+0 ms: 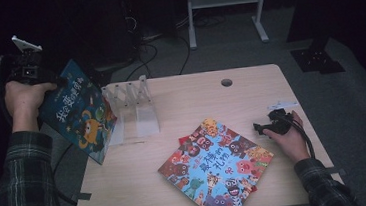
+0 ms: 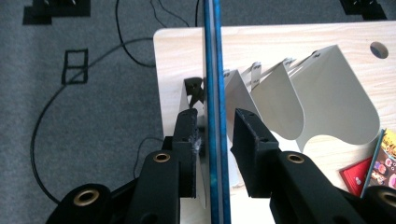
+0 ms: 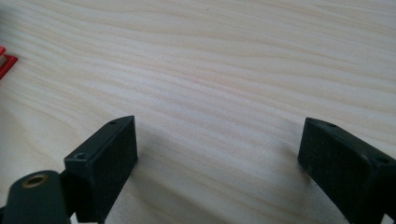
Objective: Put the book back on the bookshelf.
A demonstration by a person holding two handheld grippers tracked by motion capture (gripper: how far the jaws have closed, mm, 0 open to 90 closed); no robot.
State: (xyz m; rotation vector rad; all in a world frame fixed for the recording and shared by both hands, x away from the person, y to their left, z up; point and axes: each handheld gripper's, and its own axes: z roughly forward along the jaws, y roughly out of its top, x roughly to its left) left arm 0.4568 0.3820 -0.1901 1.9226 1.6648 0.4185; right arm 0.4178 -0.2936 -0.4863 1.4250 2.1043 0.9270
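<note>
Hanging off the left edge of the table (image 1: 129,198), the blue book (image 1: 79,112) stands edge-on between the jaws of the left gripper (image 2: 212,140). Those jaws stand slightly apart, with daylight on the right side of the book's edge, so the grip looks loose or already let go. The book sits at the leftmost slot of the white folding rack (image 1: 131,110), at the table's far left.

Judging from this, the book could tip or slide off the table's left edge if it is not properly seated between the rack's plates. A nudge might also shove the light rack sideways.

The right gripper (image 1: 268,125) rests on the table at the right, jaws wide apart over bare wood, holding nothing. Just left of it, a second picture book (image 1: 216,168) lies flat near the front edge.

Whether the blue book's lower edge really sits inside a slot is hidden behind the book itself, and the room beyond the table is too dark to read.
</note>
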